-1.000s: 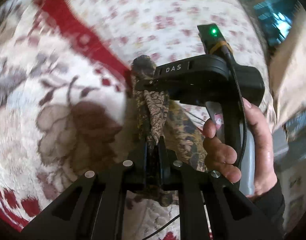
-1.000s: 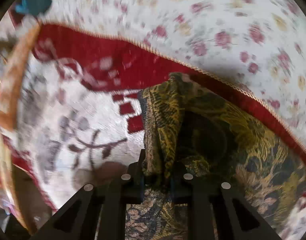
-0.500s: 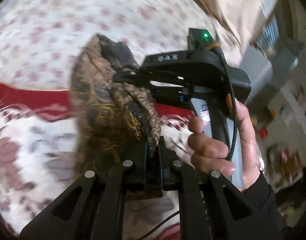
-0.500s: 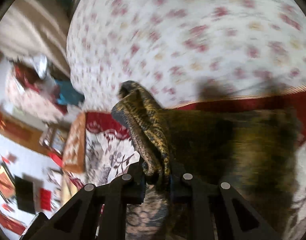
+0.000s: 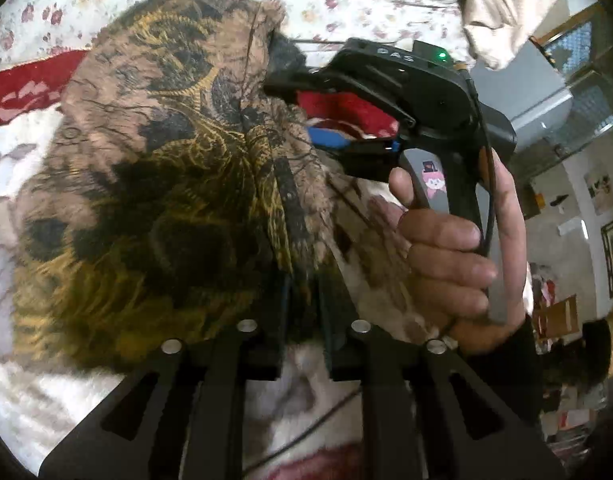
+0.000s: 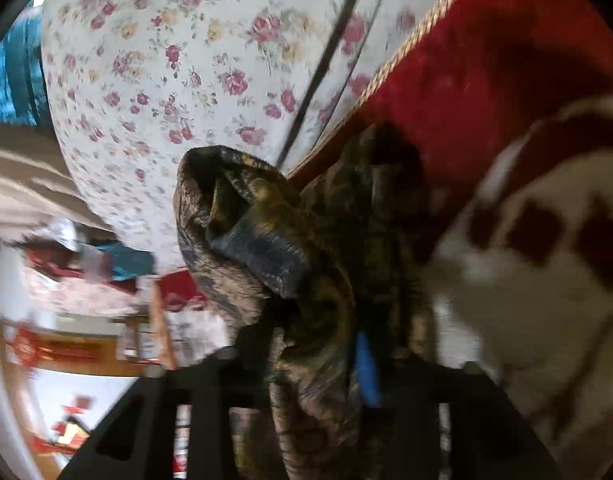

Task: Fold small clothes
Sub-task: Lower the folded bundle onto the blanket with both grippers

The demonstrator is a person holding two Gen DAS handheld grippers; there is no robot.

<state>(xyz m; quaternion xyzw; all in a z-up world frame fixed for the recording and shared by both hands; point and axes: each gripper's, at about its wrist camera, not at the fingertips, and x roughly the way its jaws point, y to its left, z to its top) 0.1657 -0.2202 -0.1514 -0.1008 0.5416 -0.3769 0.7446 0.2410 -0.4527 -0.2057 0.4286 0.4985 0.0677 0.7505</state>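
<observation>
I am seeing both grippers' jaws opening, my left gripper [image 5: 302, 292] and right gripper [image 6: 326, 344] loosening around the brown-and-gold patterned cloth garment [image 5: 158, 184].

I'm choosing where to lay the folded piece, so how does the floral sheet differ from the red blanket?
The floral sheet is white with small pink roses, while the red blanket is deep red with large white patches. The sheet looks thin and smooth, the blanket plush. Only the blanket has a gold cord edge. Both are bedding that shows around the patterned garment.
</observation>
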